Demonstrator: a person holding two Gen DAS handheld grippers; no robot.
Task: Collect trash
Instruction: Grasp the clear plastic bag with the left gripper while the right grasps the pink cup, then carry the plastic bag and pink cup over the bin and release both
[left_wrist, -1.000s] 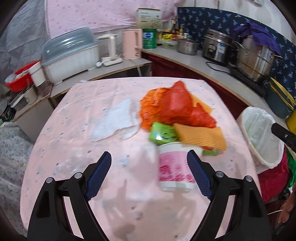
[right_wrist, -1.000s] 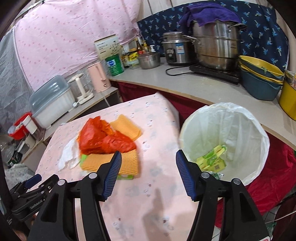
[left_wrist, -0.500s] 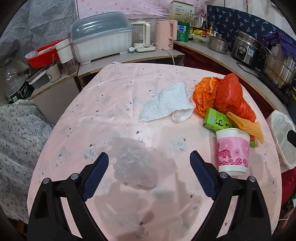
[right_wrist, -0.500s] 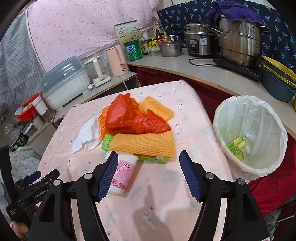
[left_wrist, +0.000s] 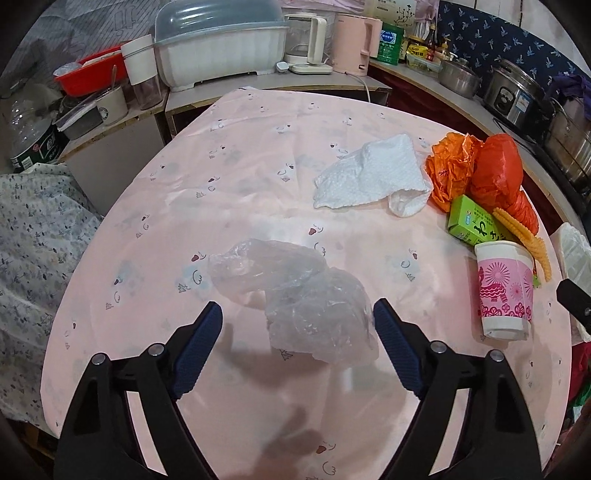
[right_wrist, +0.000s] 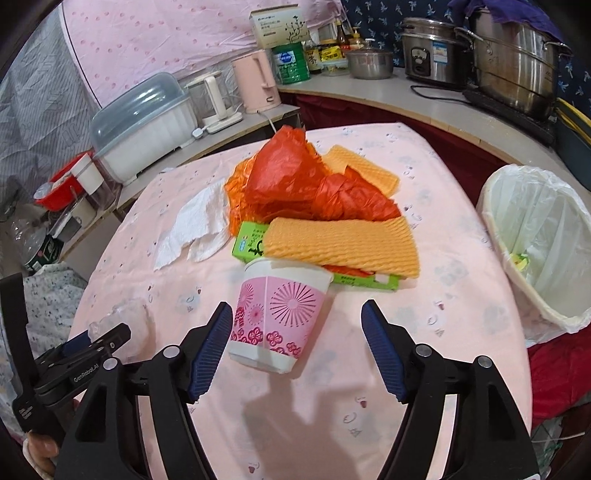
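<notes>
Paper cup (right_wrist: 282, 314), pink-printed, is set upright near the worktop (right_wrist: 454, 295) front edge, framed ahead between the widening jaws of the right tool (right_wrist: 297, 347), untouched. Clear plastic bag (left_wrist: 295, 295) is framed likewise by the closing, unpressed left tool (left_wrist: 297, 341).

Crinkled clear plastic bag (left_wrist: 303, 295), glossy paper cup (right_wrist: 280, 314), quilted paper towel (left_wrist: 369, 177), matt cloth-covered table (left_wrist: 258, 155).

I get even, soft indoor light, faint shadows on the pink patterned tablecloth (left_wrist: 258, 166), heavy fisheye warping, dark corners.
</notes>
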